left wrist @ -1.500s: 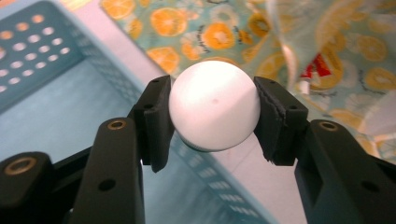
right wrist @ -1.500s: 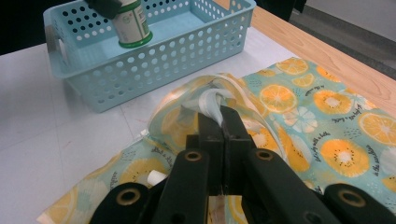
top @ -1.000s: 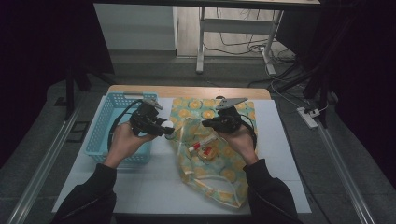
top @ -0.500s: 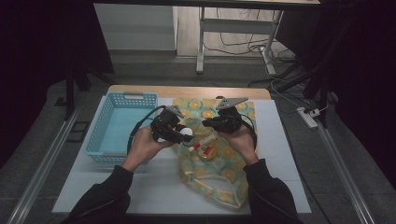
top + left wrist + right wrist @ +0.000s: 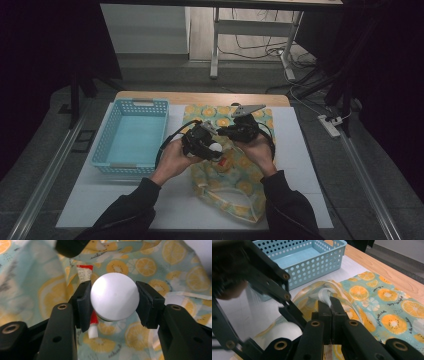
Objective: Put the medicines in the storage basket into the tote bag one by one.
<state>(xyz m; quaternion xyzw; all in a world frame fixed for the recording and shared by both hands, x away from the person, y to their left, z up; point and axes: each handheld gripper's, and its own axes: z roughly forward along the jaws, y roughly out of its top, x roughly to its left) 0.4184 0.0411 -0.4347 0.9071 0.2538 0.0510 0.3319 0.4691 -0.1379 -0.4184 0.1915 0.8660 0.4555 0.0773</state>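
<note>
Packing step in hand: white ball carried over the mouth of the fruit-print bag, ready to go in. Left gripper roughly half open, pads pressed on the ball at 3 and 9 o'clock of its round face. Right gripper fully closed, pinching the bag's pale rim and lifting it to hold the opening apart.

Ball plain, smooth, matte white, unmarked, a little wider than the jaw pads. Already inside the bag, below the ball toward 7 o'clock: a red and white tube, cap end down. Bag of thin soft fabric, turquoise with orange and kiwi slices, rumpled near the hands, flat toward 12 o'clock.

Next, likely: lower the ball past the raised rim, then spread the left jaws to drop it, keeping the rim pinched. Blue perforated basket at 9 o'clock of the bag.
</note>
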